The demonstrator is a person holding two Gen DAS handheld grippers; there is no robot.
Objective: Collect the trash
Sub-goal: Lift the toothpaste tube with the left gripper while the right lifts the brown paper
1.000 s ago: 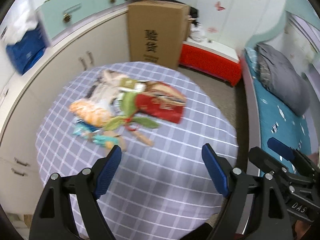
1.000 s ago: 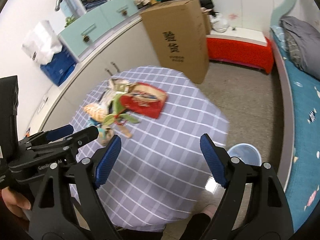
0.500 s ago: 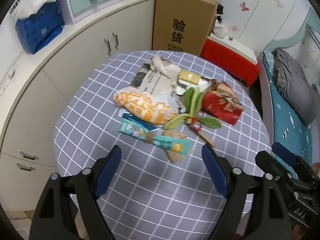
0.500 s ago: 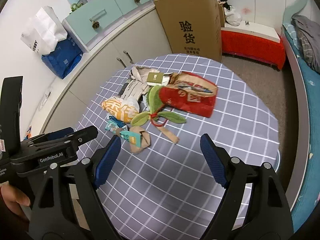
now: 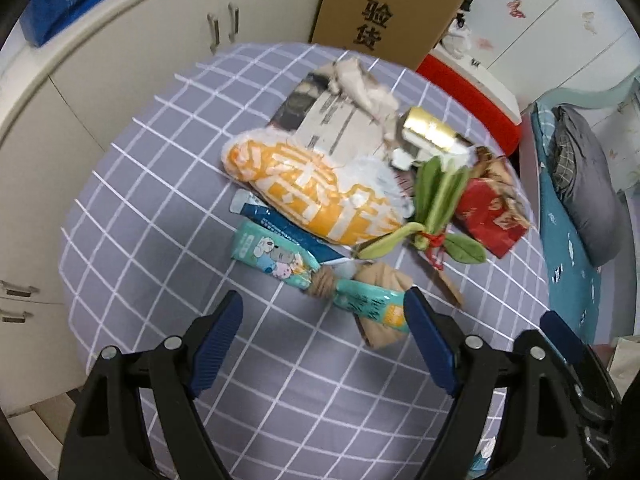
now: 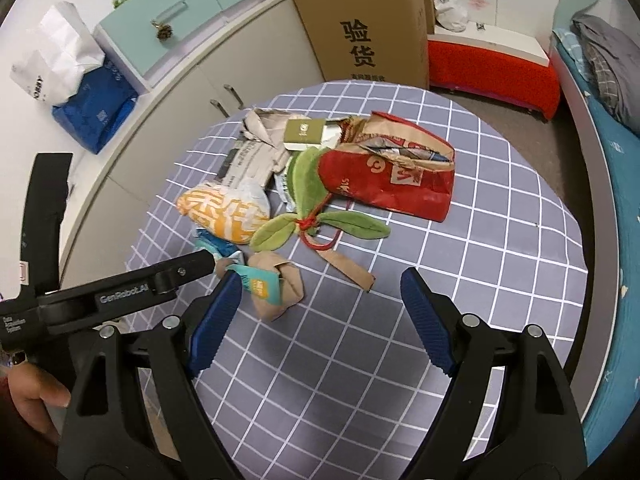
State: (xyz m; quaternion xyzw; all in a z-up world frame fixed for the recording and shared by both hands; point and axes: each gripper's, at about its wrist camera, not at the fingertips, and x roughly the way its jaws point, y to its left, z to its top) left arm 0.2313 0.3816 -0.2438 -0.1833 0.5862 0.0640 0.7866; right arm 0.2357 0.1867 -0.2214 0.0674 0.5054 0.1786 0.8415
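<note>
- Left wrist view looks down on the round table under a grey-purple cloth with a white grid (image 5: 168, 184), and the trash sits in one heap toward its far side, well clear of the near edge.
- Behind the table stands a tall brown cardboard box with black characters (image 6: 360, 20), against the cream cabinet doors with metal handles (image 5: 160, 56).
- Biggest in the heap: a red and brown paper bag, crumpled, lying on its side (image 6: 392, 176) at the right of the pile.
- Left of it, an orange and white plastic bag, puffed up (image 5: 308, 192), lies partly on a sheet of printed newspaper (image 5: 336, 128).
- A bunch of green fabric leaves tied with red cord (image 6: 308, 216) spreads between the bag and the orange wrapper, touching both.
- Nearest the grippers, a teal wrapper with cartoon animals (image 5: 276, 256) lies over a crumpled brown paper ball (image 6: 276, 284); a dark blue sachet (image 5: 280, 224) pokes out beside it.
- At the back, a small olive-green card box (image 6: 304, 132); in the left wrist view it looks gold, so the finish is hard to call.
- Left gripper (image 5: 324, 344) hangs over the near edge of the heap, jaws spread wide, nothing between them; its right blue pad (image 5: 428, 344) is just beside the teal wrapper's end.
- Right gripper (image 6: 320, 316) hovers above bare cloth just short of the paper ball, jaws equally wide apart and empty.
</note>
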